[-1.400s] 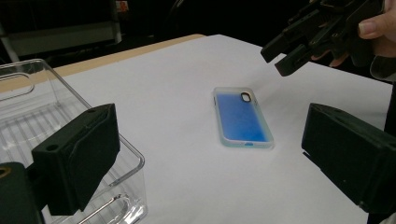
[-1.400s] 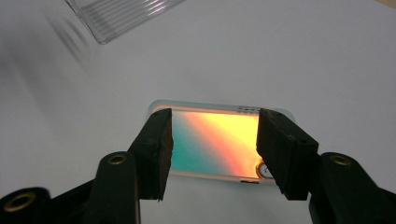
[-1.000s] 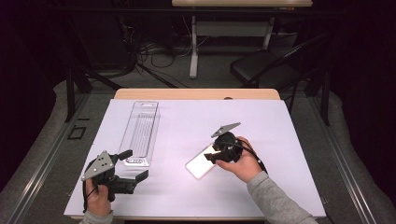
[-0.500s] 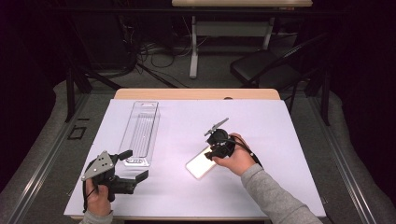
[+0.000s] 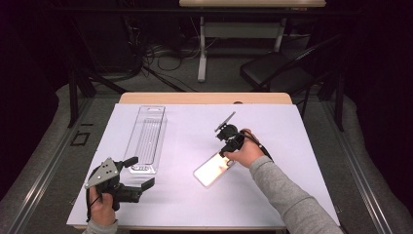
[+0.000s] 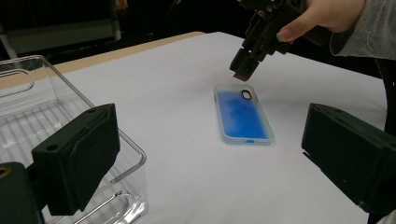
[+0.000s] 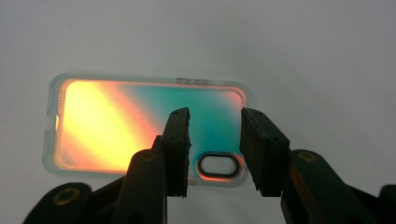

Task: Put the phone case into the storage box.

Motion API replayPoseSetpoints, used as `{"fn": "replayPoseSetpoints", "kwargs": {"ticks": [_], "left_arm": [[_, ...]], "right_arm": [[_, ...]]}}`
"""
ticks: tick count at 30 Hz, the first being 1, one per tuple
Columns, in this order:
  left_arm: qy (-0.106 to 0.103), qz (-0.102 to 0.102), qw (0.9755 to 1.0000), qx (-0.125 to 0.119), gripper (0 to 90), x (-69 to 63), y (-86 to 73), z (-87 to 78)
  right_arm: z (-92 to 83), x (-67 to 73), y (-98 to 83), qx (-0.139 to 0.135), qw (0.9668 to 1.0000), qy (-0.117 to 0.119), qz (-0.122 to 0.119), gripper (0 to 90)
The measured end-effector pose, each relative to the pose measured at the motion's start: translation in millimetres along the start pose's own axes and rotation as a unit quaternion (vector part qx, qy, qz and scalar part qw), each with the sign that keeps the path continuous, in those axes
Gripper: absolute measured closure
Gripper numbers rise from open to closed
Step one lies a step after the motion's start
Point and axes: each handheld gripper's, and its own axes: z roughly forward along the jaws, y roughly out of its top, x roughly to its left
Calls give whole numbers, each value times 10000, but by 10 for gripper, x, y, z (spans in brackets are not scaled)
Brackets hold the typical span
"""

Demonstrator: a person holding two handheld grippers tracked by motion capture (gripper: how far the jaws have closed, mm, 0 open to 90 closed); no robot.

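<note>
An iridescent phone case (image 5: 210,170) lies flat on the white table cover, blue in the left gripper view (image 6: 243,114) and orange-to-teal in the right gripper view (image 7: 116,121). My right gripper (image 5: 224,154) points down just above the end with the camera hole (image 7: 219,166). Its jaws have just been closing; they stand apart with nothing pressed between them (image 7: 215,116). From the left gripper view its tips (image 6: 243,72) hang a little above the case. My left gripper (image 5: 140,171) rests open near the front left, jaws wide (image 6: 210,154) and aimed at the case.
A clear plastic tray (image 5: 148,136) lies lengthwise on the left half of the table, its near corner beside my left jaw (image 6: 28,107). The white cover (image 5: 302,146) ends at a wooden strip (image 5: 204,98) at the back. A dark chair (image 5: 272,73) stands beyond the table.
My right gripper has shifted a little left and away from the person, staying above the case's end, and its jaws have narrowed. The case and the left gripper have not moved.
</note>
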Motion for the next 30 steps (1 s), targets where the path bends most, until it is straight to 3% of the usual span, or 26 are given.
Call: {"fn": "replayPoseSetpoints", "kwargs": {"ticks": [12,20,22,23,25,27,30], "left_arm": [[-5,-18,10000,17,45,1,-7,10],[-1,-15,10000,36,45,5,-10,9],[-16,-20,10000,28,45,7,-12,10],[-26,-19,10000,20,45,8,-13,12],[-35,-18,10000,31,45,11,-14,12],[-26,-27,10000,23,45,9,-16,14],[-27,-20,10000,27,45,10,-16,12]], "right_arm": [[85,-80,33,155,9998,-76,-26,673],[123,-128,108,484,9986,-130,-184,695],[127,-117,111,535,9984,-132,-89,699],[137,-135,125,594,9979,-144,-213,705],[156,-121,132,688,9975,-152,-91,719],[185,-155,150,745,9967,-139,-297,732],[214,-159,154,747,9969,-115,-237,748]]}}
